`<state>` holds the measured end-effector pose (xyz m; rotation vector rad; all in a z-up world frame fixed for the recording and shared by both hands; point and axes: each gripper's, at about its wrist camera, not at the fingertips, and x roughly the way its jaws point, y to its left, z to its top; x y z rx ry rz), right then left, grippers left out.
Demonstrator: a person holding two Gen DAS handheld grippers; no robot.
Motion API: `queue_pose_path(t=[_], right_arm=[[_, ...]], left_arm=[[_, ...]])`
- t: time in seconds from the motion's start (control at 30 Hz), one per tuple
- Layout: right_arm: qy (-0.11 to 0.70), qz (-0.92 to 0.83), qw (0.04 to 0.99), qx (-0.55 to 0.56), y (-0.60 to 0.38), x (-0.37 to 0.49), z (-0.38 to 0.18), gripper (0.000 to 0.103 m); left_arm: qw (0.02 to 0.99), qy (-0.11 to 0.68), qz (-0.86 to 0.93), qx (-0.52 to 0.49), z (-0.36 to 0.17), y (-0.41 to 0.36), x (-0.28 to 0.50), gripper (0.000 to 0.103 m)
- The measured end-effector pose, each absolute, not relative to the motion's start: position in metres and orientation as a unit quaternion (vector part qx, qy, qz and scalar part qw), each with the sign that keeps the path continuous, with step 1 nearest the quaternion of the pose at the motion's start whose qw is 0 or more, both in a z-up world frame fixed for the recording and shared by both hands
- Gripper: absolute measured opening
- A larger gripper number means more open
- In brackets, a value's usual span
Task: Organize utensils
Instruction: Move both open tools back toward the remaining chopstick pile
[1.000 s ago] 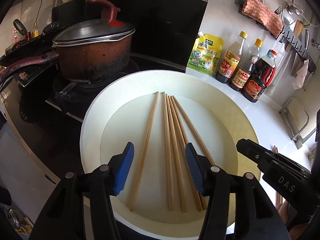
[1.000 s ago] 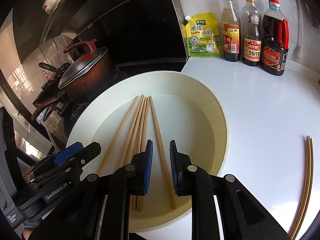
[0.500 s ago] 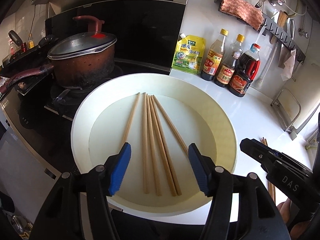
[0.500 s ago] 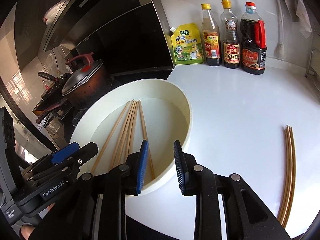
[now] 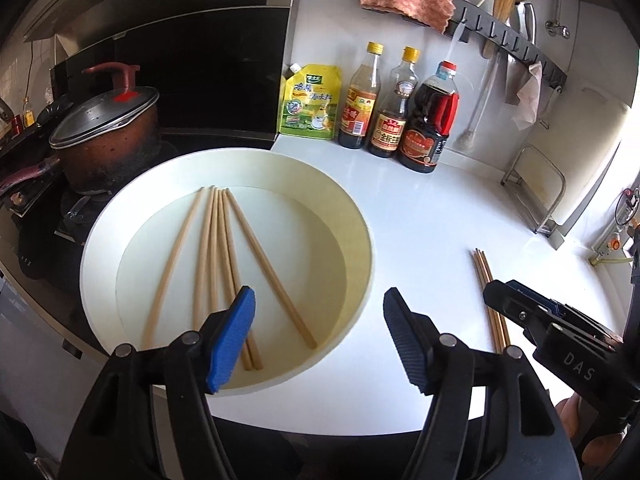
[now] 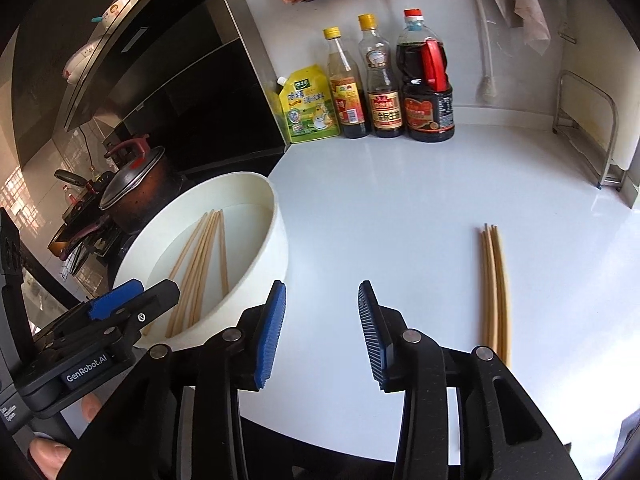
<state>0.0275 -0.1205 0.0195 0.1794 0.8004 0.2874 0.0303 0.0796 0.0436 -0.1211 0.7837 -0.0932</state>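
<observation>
Fingers of both the left gripper (image 5: 318, 334) and right gripper (image 6: 322, 334) are held apart, empty. Loose chopsticks (image 6: 495, 280) at 2 o'clock on the table (image 6: 400, 208) could be scattered or rolled by an off-centre pinch.

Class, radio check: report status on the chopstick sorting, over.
Left gripper and right gripper open, empty. Five chopsticks in white basin; loose bundle on counter. Nothing blocking bundle.

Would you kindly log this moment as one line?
left gripper open, empty | right gripper open, empty | chopsticks in basin | loose chopsticks on counter
</observation>
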Motion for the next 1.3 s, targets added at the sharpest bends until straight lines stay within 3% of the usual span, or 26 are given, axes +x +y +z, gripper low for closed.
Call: queue_pose_path(t=[0.67,1.3], right_arm=[[0.400,0.041,0.909,0.112,-0.237,0.004,-0.011,0.043],[0.450,0.010,0.888,0.098,-0.269,0.033,-0.065,0.045]], left_arm=[[0.909,0.398,-0.123,-0.020,0.033,-0.026,0.031,0.072],[0.883,0.446,-0.144,-0.011,-0.009,-0.074,0.052,0.074]])
